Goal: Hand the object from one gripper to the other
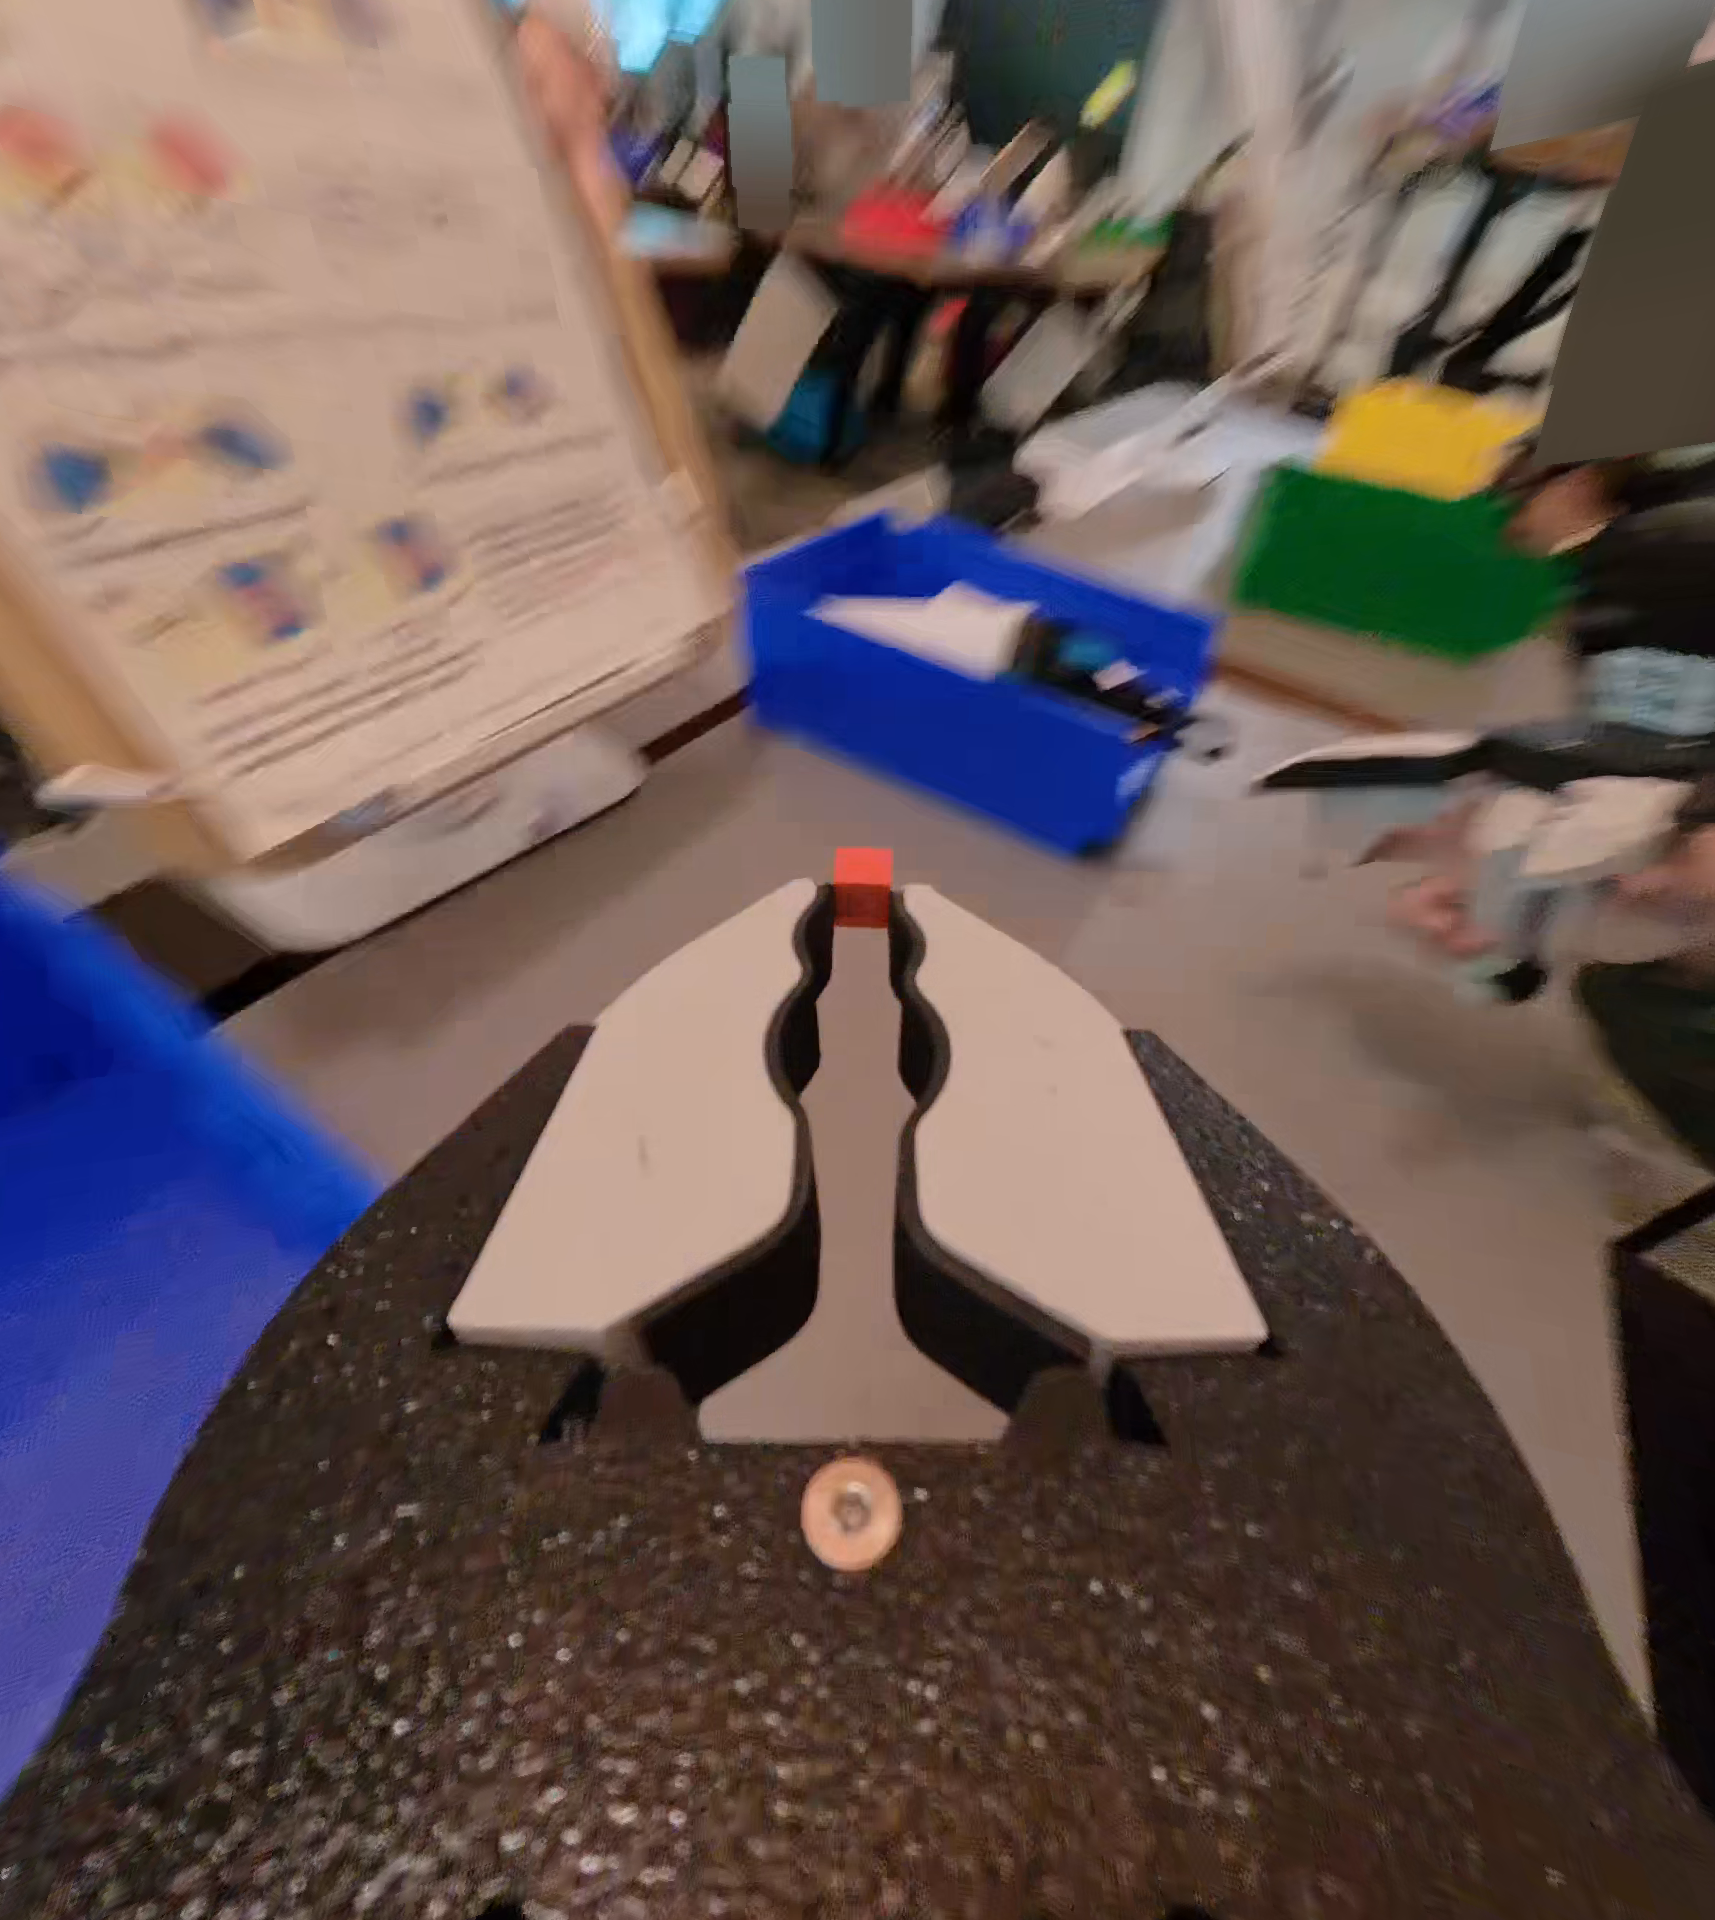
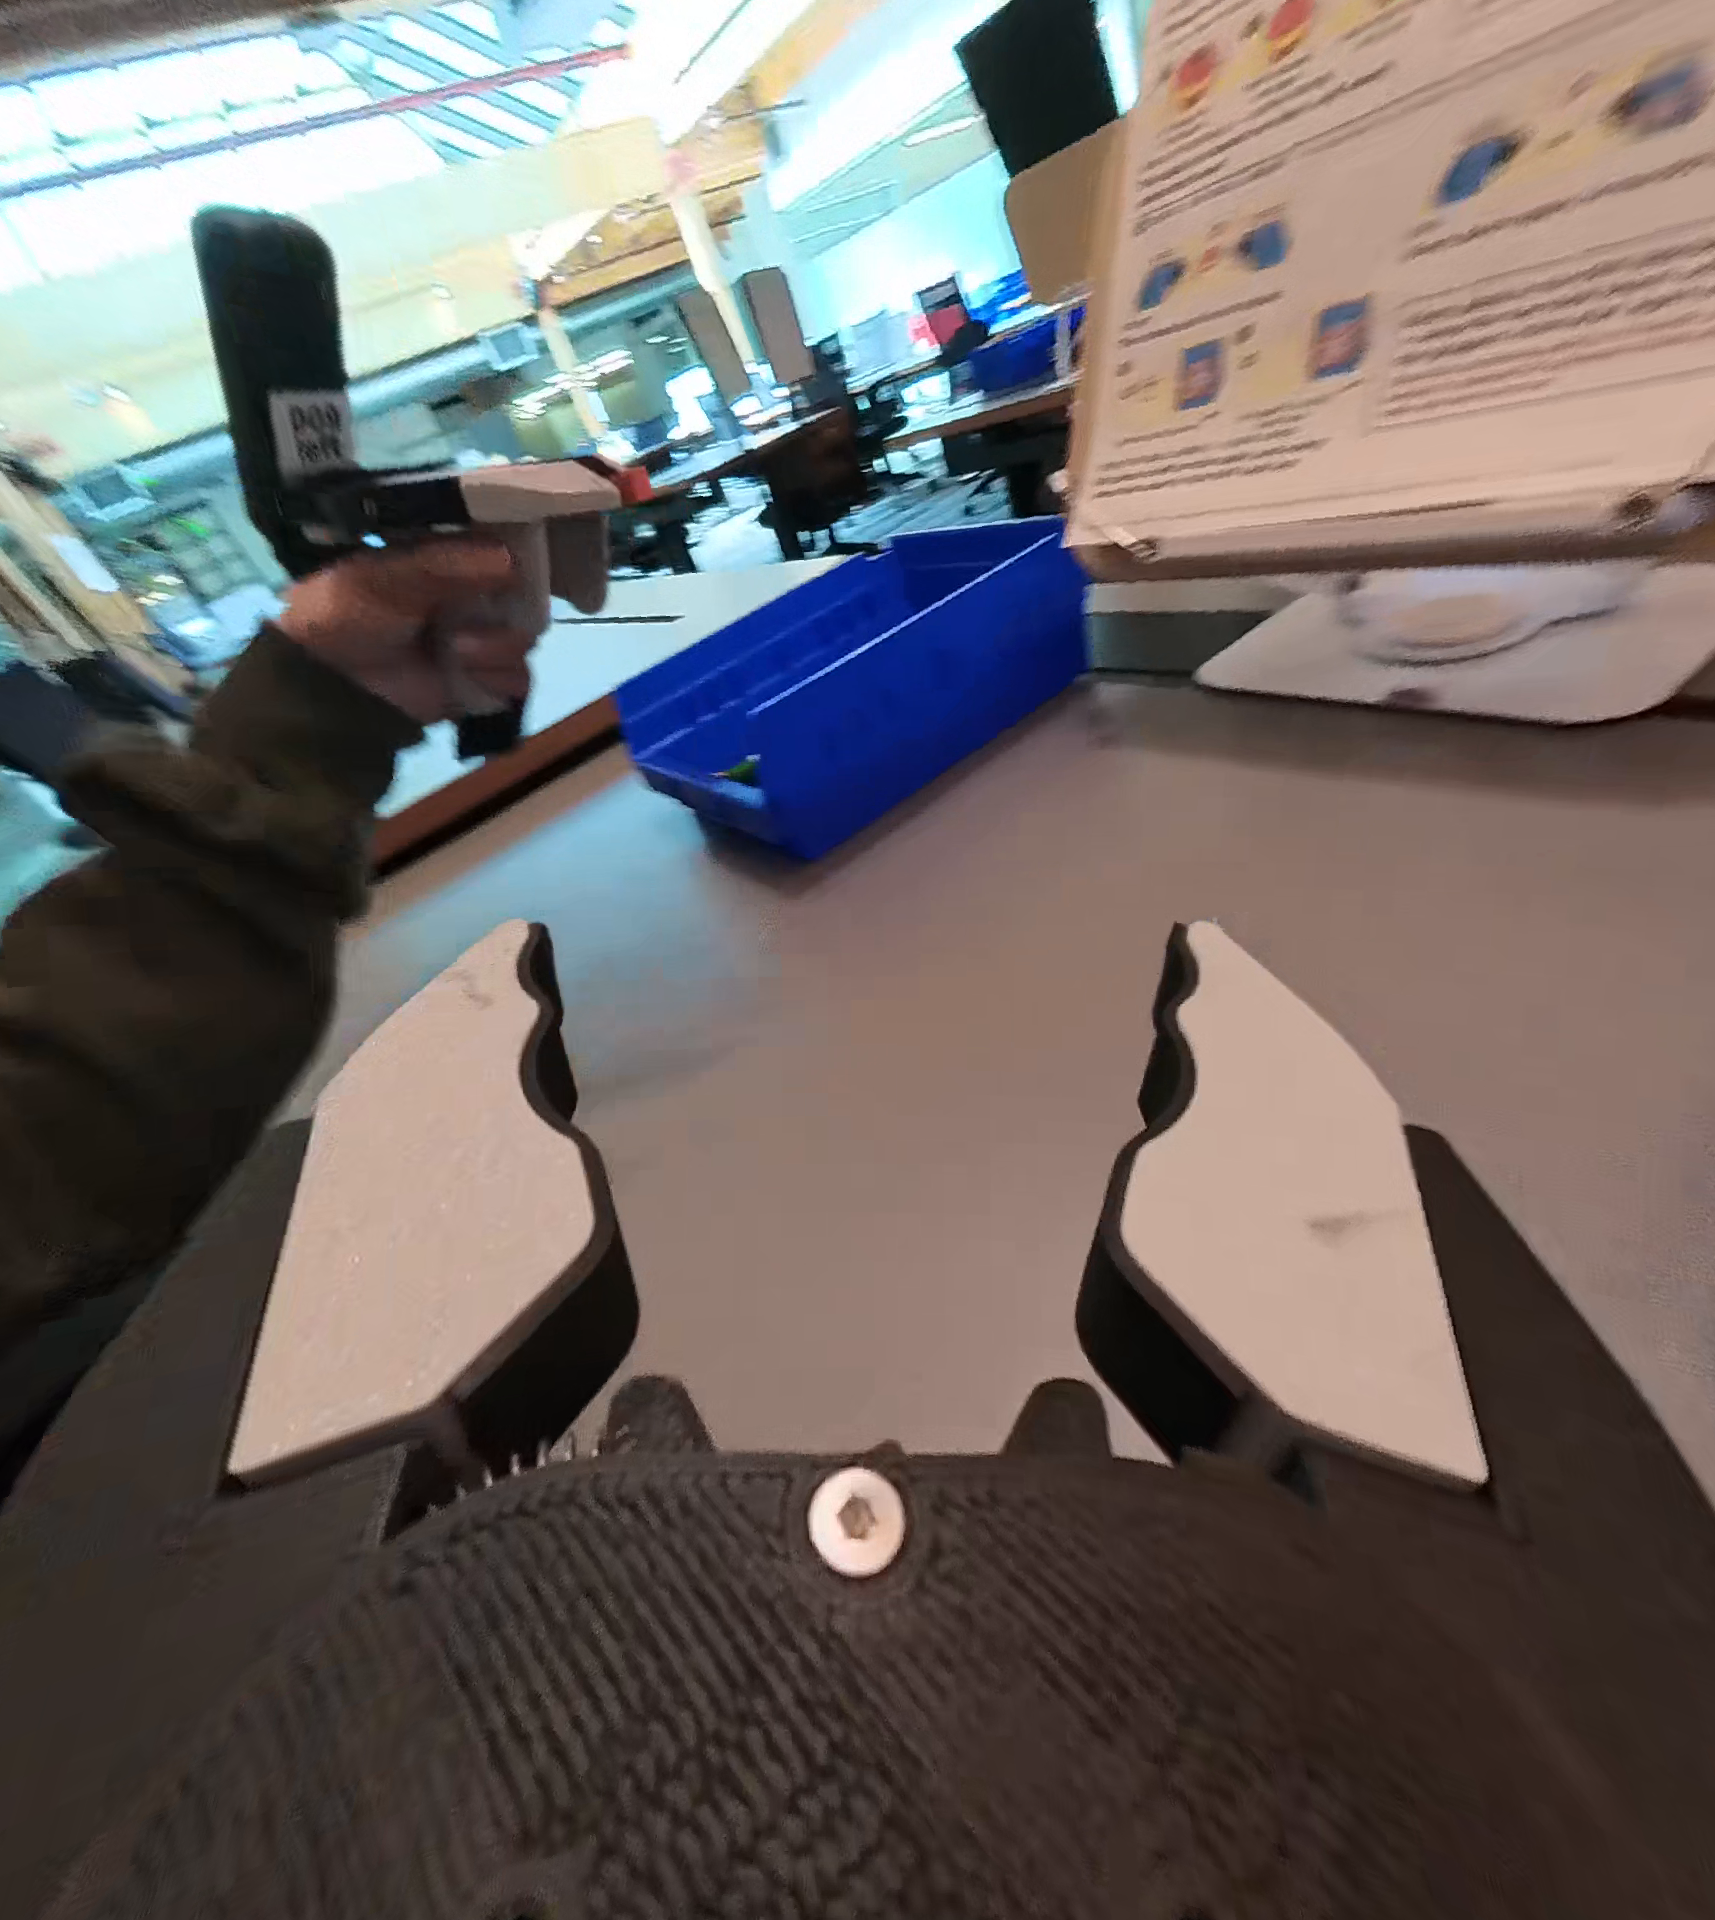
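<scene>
A small red cube point(image 1: 862, 885) is pinched between the tips of my left gripper point(image 1: 862, 906), which is shut on it and held above the grey table point(image 1: 1092, 997). In the right wrist view the left gripper point(image 2: 614, 488) shows at the upper left, held up in a hand, with the red cube point(image 2: 634, 483) at its tip. My right gripper point(image 2: 863, 956) is wide open and empty, low over the table, well apart from the cube. The right gripper itself shows blurred at the right edge of the left wrist view point(image 1: 1518, 894).
A blue bin point(image 1: 967, 665) with papers stands ahead. Another blue bin point(image 1: 53, 1195) is close at the left; it also shows in the right wrist view point(image 2: 863, 686). A printed sheet on a white stand point(image 1: 261, 416) is at the back left. Green and yellow boxes point(image 1: 1393, 520) stand at the right. The tips of one gripper are about 25 cm away from the tips of the other.
</scene>
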`<state>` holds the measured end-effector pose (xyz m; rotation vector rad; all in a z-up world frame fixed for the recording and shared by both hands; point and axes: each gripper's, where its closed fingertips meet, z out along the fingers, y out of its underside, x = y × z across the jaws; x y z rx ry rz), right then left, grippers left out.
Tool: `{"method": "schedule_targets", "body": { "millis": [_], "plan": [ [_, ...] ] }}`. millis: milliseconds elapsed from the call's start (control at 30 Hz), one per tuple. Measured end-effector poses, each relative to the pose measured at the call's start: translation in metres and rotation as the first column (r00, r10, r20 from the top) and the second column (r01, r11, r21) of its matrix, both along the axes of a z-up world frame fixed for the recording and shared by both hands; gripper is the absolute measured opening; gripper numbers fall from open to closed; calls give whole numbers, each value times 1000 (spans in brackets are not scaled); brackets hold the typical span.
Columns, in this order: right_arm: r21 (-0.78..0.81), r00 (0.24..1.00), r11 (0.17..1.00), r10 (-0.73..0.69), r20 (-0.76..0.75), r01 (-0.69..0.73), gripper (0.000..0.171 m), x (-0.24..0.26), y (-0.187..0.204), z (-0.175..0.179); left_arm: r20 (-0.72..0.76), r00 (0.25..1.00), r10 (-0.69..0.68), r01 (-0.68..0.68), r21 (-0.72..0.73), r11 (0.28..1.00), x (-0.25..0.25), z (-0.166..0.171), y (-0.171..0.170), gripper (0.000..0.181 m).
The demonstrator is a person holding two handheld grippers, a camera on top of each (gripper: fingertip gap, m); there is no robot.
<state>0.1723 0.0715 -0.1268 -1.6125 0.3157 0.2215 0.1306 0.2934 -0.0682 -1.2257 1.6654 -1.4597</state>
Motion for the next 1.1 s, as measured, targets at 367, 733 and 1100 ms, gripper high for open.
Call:
{"method": "schedule_targets", "body": {
  "millis": [367,733,1100],
  "plan": [
    [188,887,972,211,-410,-144,91,-73,-14,4,468,728,-501,483,169,859,-59,-7,-207,10],
    [342,742,900,422,-520,-271,60,-90,-16,9,379,672,-636,464,453,761,-47,-41,-250,10],
    [265,838,932,343,-425,-248,11,-75,-17,-8,285,735,-616,290,688,665,-30,-71,-247,9]
  ]
}}
